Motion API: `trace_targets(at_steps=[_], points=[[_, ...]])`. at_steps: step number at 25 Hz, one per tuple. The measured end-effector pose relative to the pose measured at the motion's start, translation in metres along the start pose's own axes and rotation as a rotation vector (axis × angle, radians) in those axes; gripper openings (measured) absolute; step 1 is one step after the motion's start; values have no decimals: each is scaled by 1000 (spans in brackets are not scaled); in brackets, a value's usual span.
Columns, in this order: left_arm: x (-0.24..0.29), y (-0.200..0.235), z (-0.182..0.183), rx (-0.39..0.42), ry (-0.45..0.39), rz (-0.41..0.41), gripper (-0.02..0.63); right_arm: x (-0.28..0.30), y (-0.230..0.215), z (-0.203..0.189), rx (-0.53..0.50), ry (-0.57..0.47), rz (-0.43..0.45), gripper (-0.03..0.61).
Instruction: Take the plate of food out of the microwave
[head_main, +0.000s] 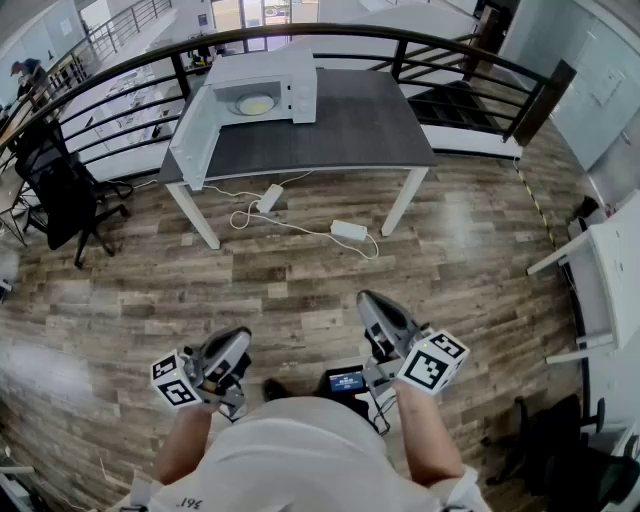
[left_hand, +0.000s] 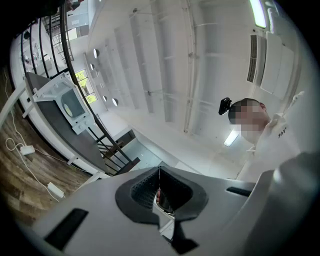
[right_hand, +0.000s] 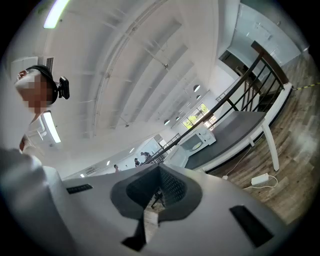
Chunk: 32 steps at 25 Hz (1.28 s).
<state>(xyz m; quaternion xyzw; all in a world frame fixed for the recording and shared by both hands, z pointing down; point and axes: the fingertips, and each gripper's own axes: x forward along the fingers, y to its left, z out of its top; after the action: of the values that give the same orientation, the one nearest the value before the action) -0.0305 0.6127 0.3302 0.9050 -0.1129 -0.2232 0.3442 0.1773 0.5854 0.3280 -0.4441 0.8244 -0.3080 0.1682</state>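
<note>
Well ahead across the wood floor (head_main: 300, 280): a dark desk (head_main: 330, 130). At its left end, a white microwave (head_main: 265, 90), door (head_main: 195, 130) hanging wide open. Inside, the plate (head_main: 255, 104) of food: probably stiff, breakable, slick at the edge. Best pinched at the near rim and drawn out level. Low by the waist, left gripper (head_main: 236, 345) and right gripper (head_main: 372, 305), both clenched on nothing, well apart from the desk.

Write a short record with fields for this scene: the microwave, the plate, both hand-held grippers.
Microwave: white box microwave oven on the dark grey rectangular table, door open
Plate: round white plate of yellow food, inside the microwave
Left hand-held gripper: shut, empty, far from the table
Right hand-held gripper: shut, empty, far from the table
</note>
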Motion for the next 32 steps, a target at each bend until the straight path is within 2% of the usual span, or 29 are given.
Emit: trace_targets(at_steps=[5,9,20,25,32], points=[[10,2,0,16,21,-11,6,1,-4,11,-37,-14,-11,-6],[15,8,-4,21,44,11,8,3,-4,12,-50,-10,-12,-6],[0,12,1,25,4,55,9,5,-1,4,-84,1,-37,-6],[2,13,-1,32,23,71,28,8,-2,3,-80,12,-51,-5],[8,19,-2,14,19,48,43,13,-13,1,-80,21,-70,-6]])
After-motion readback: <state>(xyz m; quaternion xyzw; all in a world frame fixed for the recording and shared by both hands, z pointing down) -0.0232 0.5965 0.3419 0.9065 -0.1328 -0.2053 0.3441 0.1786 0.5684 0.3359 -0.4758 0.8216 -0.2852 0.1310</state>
